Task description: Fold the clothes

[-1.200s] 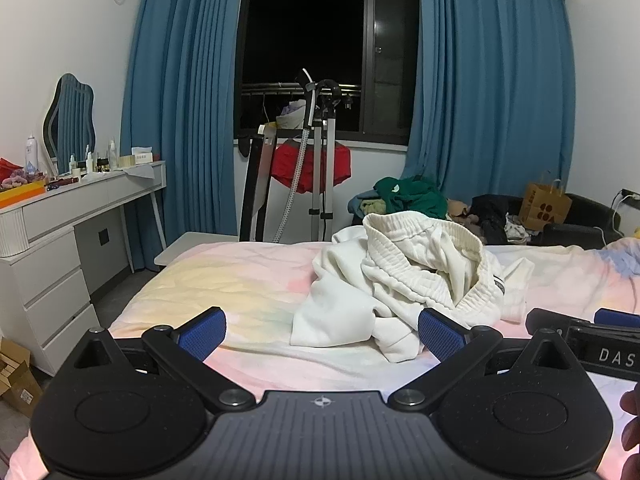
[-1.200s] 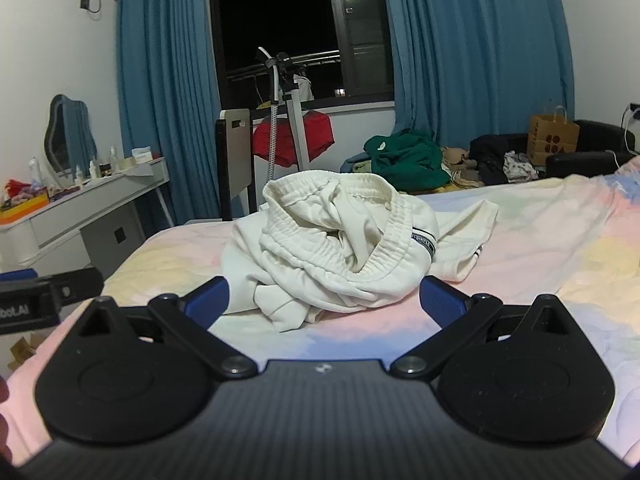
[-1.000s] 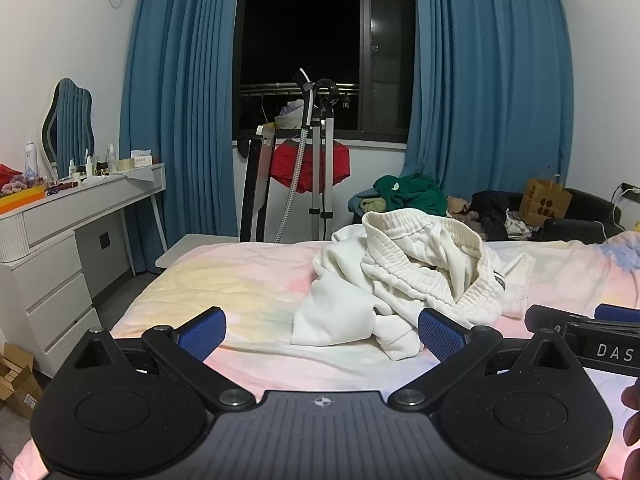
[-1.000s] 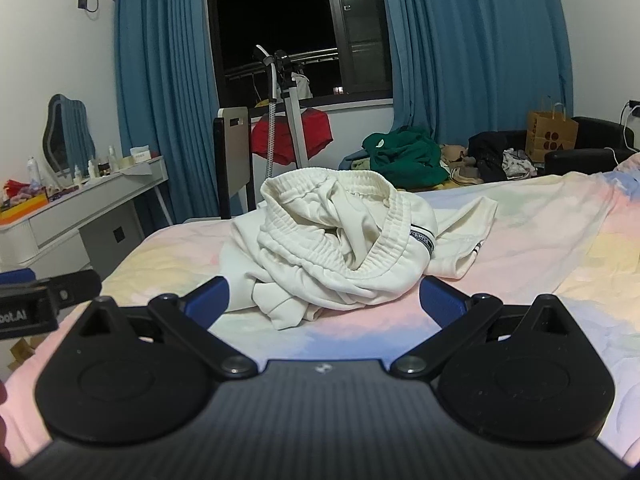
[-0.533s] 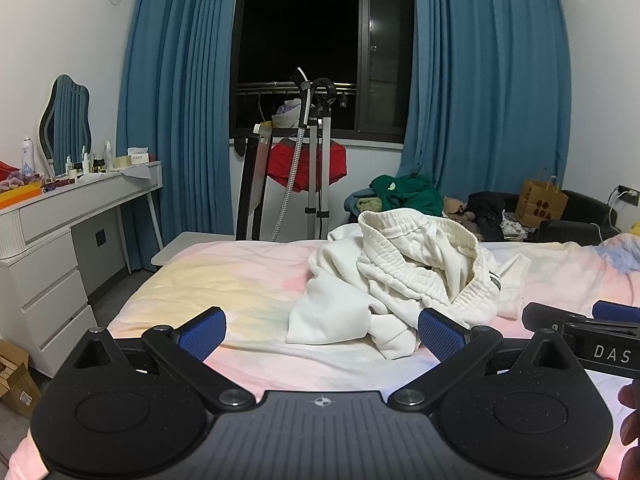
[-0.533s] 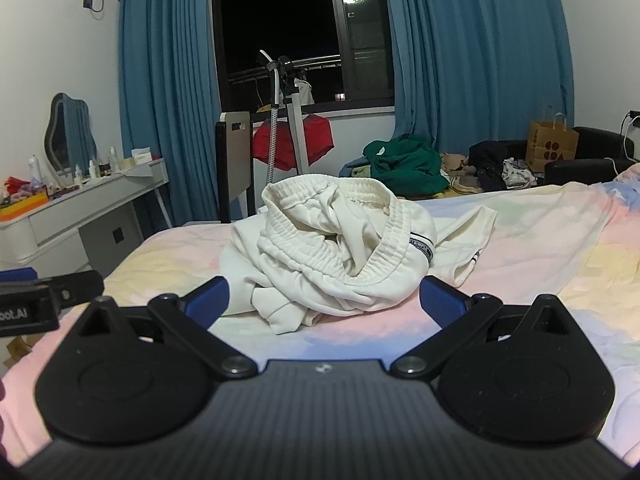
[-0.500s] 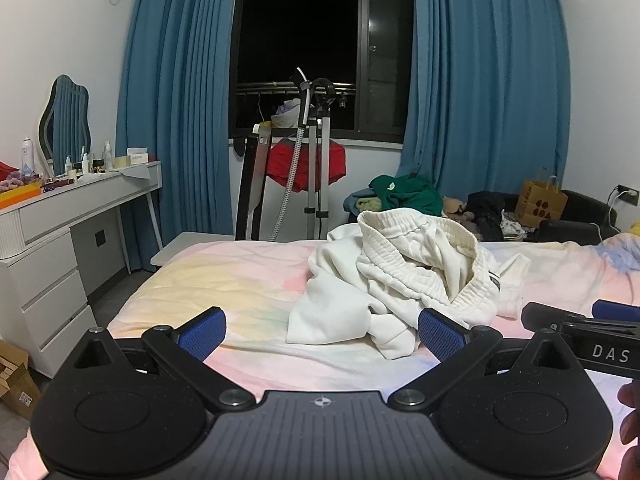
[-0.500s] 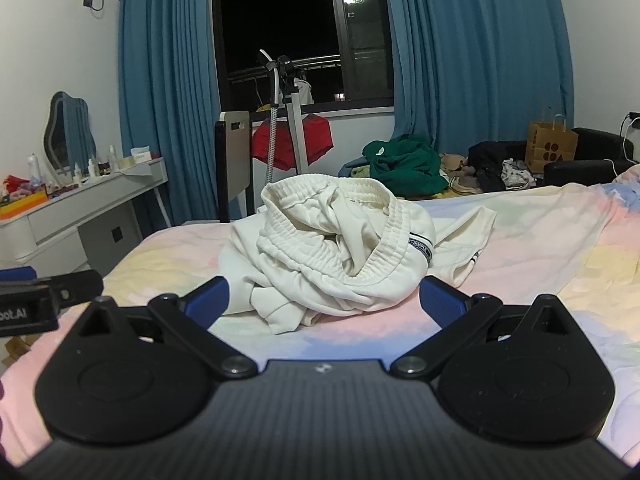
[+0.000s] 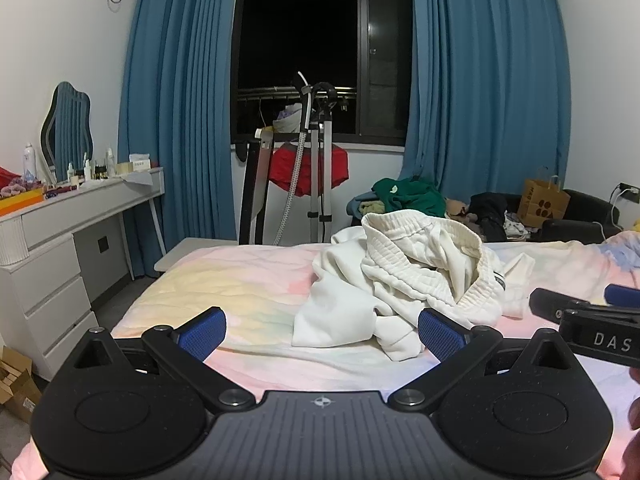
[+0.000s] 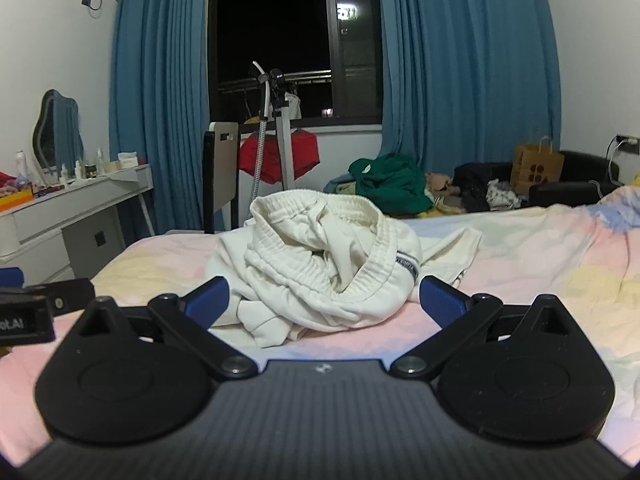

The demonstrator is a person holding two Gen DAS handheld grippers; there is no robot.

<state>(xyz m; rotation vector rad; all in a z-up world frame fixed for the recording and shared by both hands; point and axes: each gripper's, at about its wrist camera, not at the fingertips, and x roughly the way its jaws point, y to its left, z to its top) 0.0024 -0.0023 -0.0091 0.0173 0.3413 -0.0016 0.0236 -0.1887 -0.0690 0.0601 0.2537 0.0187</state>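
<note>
A: What did we have at the far left?

B: We saw a white dressing worktop (image 9: 80,204) with small bottles and a wavy mirror (image 9: 68,130) on it, standing against the wall beside the blue curtains (image 9: 180,120).

A: And our left claw (image 9: 322,328)?

B: It hung low above the near edge of the bed (image 9: 224,280), its blue pads spread wide, gripping nothing. The pads did not touch any cloth.

A: Where were the clothes?

B: We found the cream garment (image 9: 404,280) crumpled in a heap on the pastel sheet, near the middle of the bed, just ahead of both claws. Its ribbed elastic waistband stood up in an open loop on top of the pile, and a small dark label showed on the right side of that band. A flat piece of the same cream cloth lay spread to the right of the heap.

A: And the right claw (image 10: 324,296)?

B: It was also gaping, empty, pointed straight at the heap; from the left wrist view we saw it just to the right of the left one.

A: Beyond the bed?

B: We noted a garment steamer stand (image 9: 316,160) by the dark window, a green garment (image 10: 388,184) on a pile, and a brown paper bag (image 10: 536,168) on a black sofa.
</note>
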